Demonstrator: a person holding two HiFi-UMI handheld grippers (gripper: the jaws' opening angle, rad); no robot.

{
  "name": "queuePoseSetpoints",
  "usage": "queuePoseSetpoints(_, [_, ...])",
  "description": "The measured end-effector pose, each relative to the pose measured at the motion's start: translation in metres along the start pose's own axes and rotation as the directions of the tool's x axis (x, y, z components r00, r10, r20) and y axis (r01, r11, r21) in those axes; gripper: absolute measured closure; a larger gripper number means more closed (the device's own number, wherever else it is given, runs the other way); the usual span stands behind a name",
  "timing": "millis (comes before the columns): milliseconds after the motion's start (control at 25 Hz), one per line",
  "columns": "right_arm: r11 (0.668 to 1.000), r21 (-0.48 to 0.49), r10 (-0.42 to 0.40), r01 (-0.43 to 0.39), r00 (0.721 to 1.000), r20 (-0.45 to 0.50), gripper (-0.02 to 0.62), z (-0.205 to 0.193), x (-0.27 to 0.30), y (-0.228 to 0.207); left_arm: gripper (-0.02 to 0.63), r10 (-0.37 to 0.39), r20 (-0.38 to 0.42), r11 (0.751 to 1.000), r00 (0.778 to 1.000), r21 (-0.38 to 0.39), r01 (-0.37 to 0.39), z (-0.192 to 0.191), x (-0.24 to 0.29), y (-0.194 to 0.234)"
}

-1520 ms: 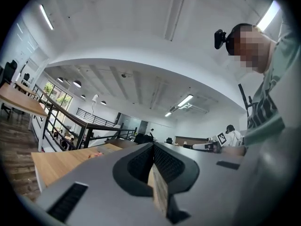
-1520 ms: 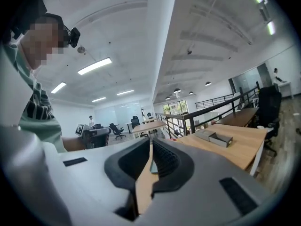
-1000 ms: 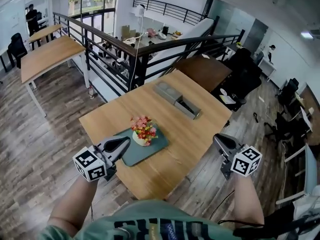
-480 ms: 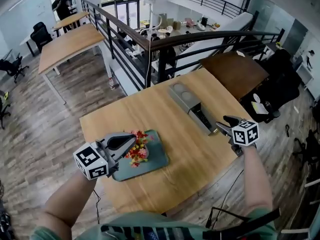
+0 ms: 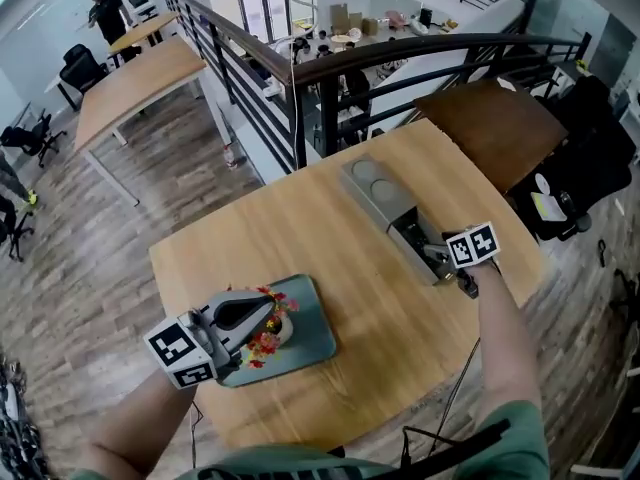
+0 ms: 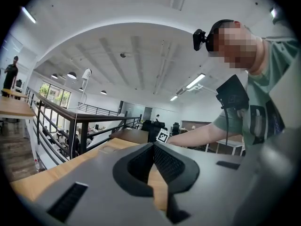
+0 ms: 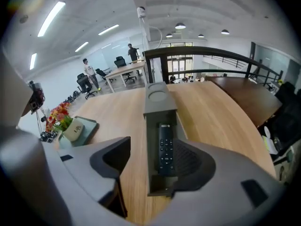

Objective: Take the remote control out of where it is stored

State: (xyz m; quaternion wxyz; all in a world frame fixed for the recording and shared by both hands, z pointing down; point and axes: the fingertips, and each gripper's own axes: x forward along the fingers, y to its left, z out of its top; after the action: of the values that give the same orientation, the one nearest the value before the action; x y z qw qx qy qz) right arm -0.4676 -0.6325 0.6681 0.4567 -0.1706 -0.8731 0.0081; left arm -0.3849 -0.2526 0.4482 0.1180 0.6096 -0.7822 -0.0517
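Observation:
A black remote control (image 7: 165, 147) lies face up in the open end of a long grey storage box (image 7: 157, 102) on the wooden table (image 5: 300, 228). In the head view the box (image 5: 378, 193) runs diagonally at the table's right. My right gripper (image 7: 153, 147) hovers over the box's near end. Its jaws are opening and straddle the box, with the remote below and between them, untouched. In the head view that gripper (image 5: 440, 253) sits at the box's open end. My left gripper (image 5: 262, 313) hangs shut and empty above the tray.
A teal tray (image 5: 310, 333) carries a small pot of flowers (image 5: 268, 336) at the table's near left. A black railing (image 5: 400, 58) runs behind the table, and a dark brown table (image 5: 495, 123) stands at the far right. Desks and office chairs stand further off.
My right gripper has moved from beyond the table's front right edge forward to the box's open end, and its jaws have parted. The left gripper stays by the flowers.

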Motion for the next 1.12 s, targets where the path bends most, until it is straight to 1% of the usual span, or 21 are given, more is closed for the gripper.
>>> queuePoseSetpoints(160, [1.0,0.006,-0.018,0.018,0.996,-0.09,0.328,-0.02,0.039,-0.023,0.603,-0.004,0.023,0.999,1.0,-0.048,0.005,-0.006,0.012,0.006])
queuePoseSetpoints(240, [1.0,0.01,-0.021,0.023,0.992,-0.122,0.328,-0.028,0.055,-0.029,0.603,-0.012,0.029,0.998,0.999,-0.059,0.014,-0.01,0.015,0.004])
queuePoseSetpoints(440, [0.998,0.029,-0.045,0.051,0.983,-0.176,0.328,-0.039,0.086,-0.043,0.603,-0.057,0.011,0.996,0.998,-0.074,0.058,-0.019,0.02,-0.001])
queuePoseSetpoints(520, [0.998,0.026,-0.05,0.056,0.98,-0.19,0.338,-0.04,0.094,-0.046,0.603,-0.074,0.01,0.993,0.997,-0.088,0.074,-0.02,0.023,-0.003])
queuePoseSetpoints(680, [0.997,-0.005,-0.078,0.079,0.971,-0.224,0.377,-0.04,0.107,-0.048,0.603,-0.086,0.011,0.992,0.996,-0.086,0.087,-0.021,0.027,-0.005])
queuePoseSetpoints(720, [0.996,-0.01,-0.084,0.084,0.969,-0.231,0.377,-0.04,0.108,-0.048,0.603,-0.089,0.014,0.992,0.996,-0.089,0.09,-0.021,0.028,-0.006])
queuePoseSetpoints(920, [0.995,0.018,-0.095,0.101,0.971,-0.22,0.39,-0.041,0.109,-0.05,0.603,-0.104,0.018,0.99,0.994,-0.094,0.105,-0.023,0.029,-0.012])
queuePoseSetpoints(1120, [0.989,0.036,-0.135,0.143,0.976,-0.168,0.394,-0.037,0.099,-0.051,0.603,-0.099,0.025,0.991,0.995,-0.092,0.101,-0.021,0.019,-0.014])
